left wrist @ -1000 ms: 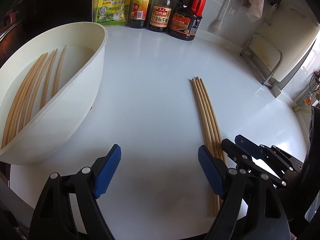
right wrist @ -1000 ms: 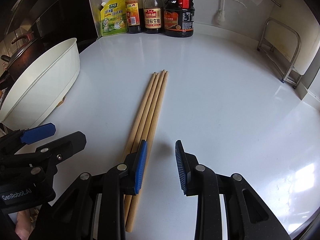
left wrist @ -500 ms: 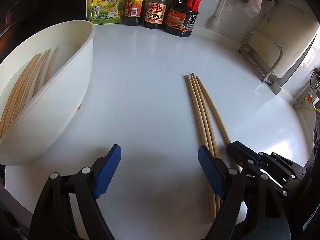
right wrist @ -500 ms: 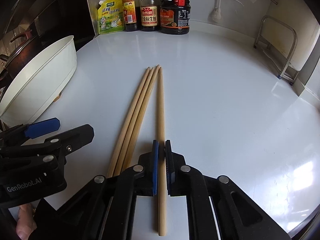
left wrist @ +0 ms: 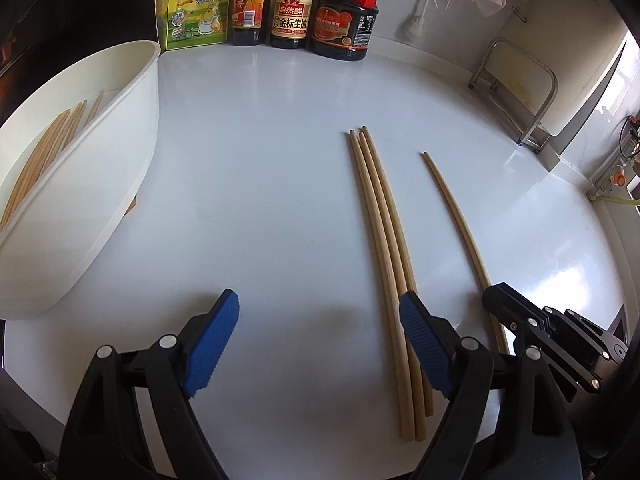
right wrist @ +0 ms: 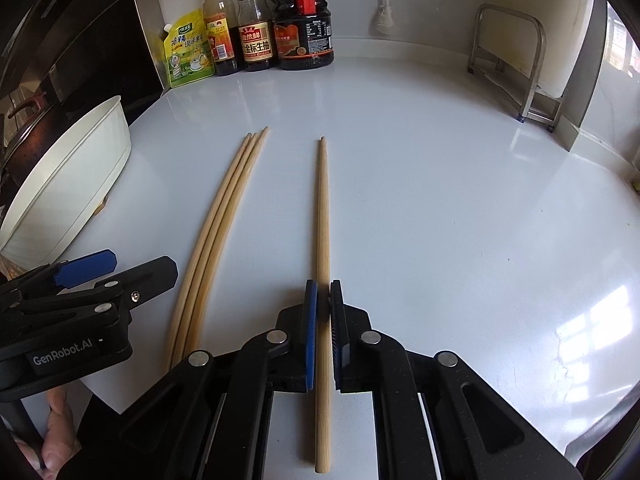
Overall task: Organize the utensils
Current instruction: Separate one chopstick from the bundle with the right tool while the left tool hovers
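right gripper (right wrist: 323,320) is clamped on 1 single chopstick (right wrist: 323,216), pinching it low on the shaft, so most of its length runs up the middle of the right wrist view and a short tail pokes out at the bottom. the other 3 chopsticks (right wrist: 218,224) lie bundled just left of it, clearly apart now. left gripper (left wrist: 318,340) hangs with its jaws wide, nothing between the pads, the bundle's lower end passing behind its right finger in the lower right of the left wrist view.

my read: the held stick is bound for the white tub (left wrist: 120,160) at the left edge, where more chopsticks (left wrist: 48,152) already lie. best to lift it level and keep the squeeze firm, since that long front end could droop or swivel. plenty of bare countertop (left wrist: 260,184) between here and the tub; the sauce bottles (right wrist: 272,28) sit far back at the top, the tub's tall rim is the edge to clear.
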{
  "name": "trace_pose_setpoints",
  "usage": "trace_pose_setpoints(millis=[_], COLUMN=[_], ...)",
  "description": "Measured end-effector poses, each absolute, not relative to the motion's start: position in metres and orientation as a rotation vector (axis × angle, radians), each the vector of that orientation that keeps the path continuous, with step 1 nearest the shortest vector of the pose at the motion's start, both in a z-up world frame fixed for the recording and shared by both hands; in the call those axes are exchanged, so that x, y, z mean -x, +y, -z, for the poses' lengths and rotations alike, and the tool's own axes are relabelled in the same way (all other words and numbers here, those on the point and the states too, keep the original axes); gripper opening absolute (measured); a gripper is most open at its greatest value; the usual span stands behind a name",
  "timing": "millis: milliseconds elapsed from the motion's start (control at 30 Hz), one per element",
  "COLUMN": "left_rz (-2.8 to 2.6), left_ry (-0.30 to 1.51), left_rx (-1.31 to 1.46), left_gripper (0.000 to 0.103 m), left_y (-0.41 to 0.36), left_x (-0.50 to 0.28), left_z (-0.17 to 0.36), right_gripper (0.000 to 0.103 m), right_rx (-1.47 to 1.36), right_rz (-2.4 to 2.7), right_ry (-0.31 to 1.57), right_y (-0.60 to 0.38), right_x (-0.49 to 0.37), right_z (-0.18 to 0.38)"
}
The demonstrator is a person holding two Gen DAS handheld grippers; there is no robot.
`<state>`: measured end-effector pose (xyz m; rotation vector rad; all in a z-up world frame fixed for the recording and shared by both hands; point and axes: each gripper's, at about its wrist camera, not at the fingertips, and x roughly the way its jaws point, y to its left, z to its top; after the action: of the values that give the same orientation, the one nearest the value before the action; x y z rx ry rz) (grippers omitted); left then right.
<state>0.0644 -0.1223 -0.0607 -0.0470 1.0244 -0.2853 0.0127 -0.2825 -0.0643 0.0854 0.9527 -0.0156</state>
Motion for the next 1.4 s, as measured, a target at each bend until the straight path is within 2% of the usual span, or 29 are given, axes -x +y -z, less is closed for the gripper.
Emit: trace_pose_setpoints(millis=[167,267,733,900,1067,1100,1167,1200,1267,1300,1367,1400], left_rz=[0.268,0.256,0.165,0.154,0.153,0.156,0.165,0.171,0.184,0.192,0.211,0.220], left_ry=[1.020,1.018,1.027,1.038,1.029,1.026,1.016,1.012,1.004,1.001,1.000,1.004], left_rx=[0.021,0.008,-0.070,-0.065,-0.065,-0.066,-0.070,-0.073,-0.077,-0.078,-0.082,-0.081], left_gripper=[0.082,0.082,0.085,0.092,0.091,0.088,0.073,0.070,0.053,0.047,0.022,0.017], left_y=[-0.129,-0.132,-0.142,-0.142,-0.144,-0.144,-0.145,-0.146,-0.147,-0.148,-0.149,-0.149], left_x=[-0.068,-0.067,-0.082,-0.090,-0.094,-0.094,-0.092,-0.091,-0.089,-0.087,-0.084,-0.083], left_z=[0.063,0.064,0.068,0.070,0.070,0.070,0.067,0.066,0.064,0.063,0.061,0.061], right_gripper=[0.007,0.014,0.014,0.020,0.020,0.020,0.020,0.020,0.017,0.008,0.007,0.006], right_rx=[-0.108,-0.115,-0.110,-0.096,-0.056,-0.038,-0.001,0.002,0.001,-0.001,-0.014,-0.025], right_rz=[0.014,0.012,0.020,0.031,0.045,0.049,0.057,0.053,0.046,0.042,0.044,0.044], right_ry=[0.938,0.929,0.939,0.946,0.945,0.942,0.936,0.934,0.933,0.933,0.931,0.929], right_y=[-0.287,-0.290,-0.290,-0.288,-0.282,-0.279,-0.274,-0.273,-0.273,-0.272,-0.273,-0.274], right_x=[-0.012,-0.012,-0.015,-0.018,-0.022,-0.022,-0.021,-0.021,-0.020,-0.019,-0.019,-0.018], right_z=[0.061,0.059,0.062,0.063,0.065,0.066,0.067,0.067,0.067,0.066,0.066,0.066])
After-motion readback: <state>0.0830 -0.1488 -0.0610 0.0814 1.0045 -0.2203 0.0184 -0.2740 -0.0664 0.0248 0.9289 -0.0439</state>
